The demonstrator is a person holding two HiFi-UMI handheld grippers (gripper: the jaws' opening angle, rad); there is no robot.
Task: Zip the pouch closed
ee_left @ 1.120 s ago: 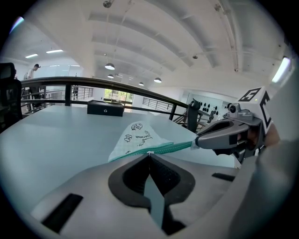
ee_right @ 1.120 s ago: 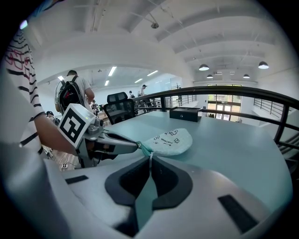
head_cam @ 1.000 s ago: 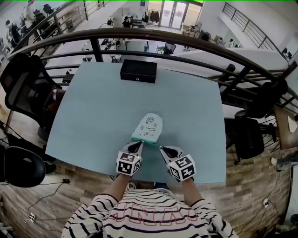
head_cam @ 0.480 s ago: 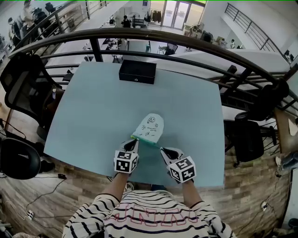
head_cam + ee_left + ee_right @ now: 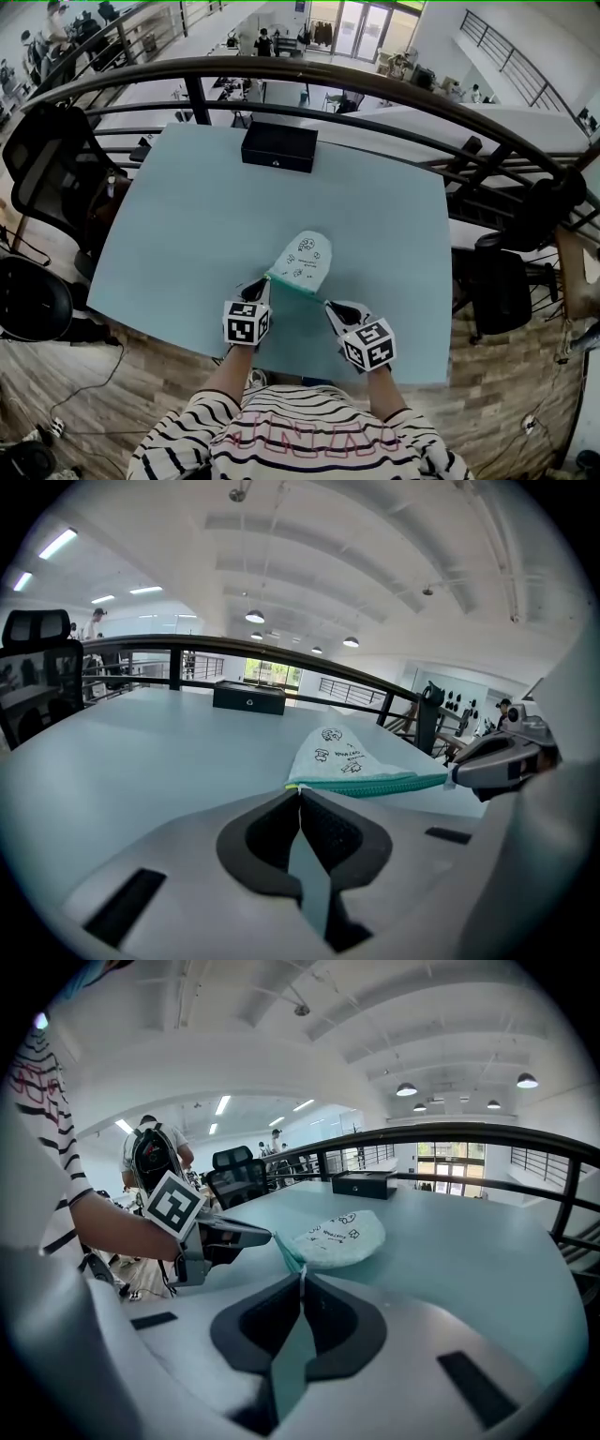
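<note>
A white pouch (image 5: 304,260) with small drawings and a teal zipper edge (image 5: 295,285) lies near the front of the pale blue table (image 5: 187,225). My left gripper (image 5: 262,284) is shut on the left end of that edge. In the left gripper view the pouch (image 5: 339,755) starts right at the closed left gripper (image 5: 299,791). My right gripper (image 5: 328,305) is shut on the edge's right end, and a thin pale tab shows between its jaws in the right gripper view (image 5: 302,1277). The zipper edge (image 5: 380,784) runs taut between both grippers.
A black box (image 5: 279,145) stands at the table's far edge, and a dark curved railing (image 5: 394,94) runs just behind it. Office chairs (image 5: 56,159) stand to the left of the table and another chair (image 5: 502,277) to the right. The table's front edge lies under my wrists.
My left gripper has shifted left, away from the right one, and the teal edge now stretches longer between them. The right gripper has hardly moved.
</note>
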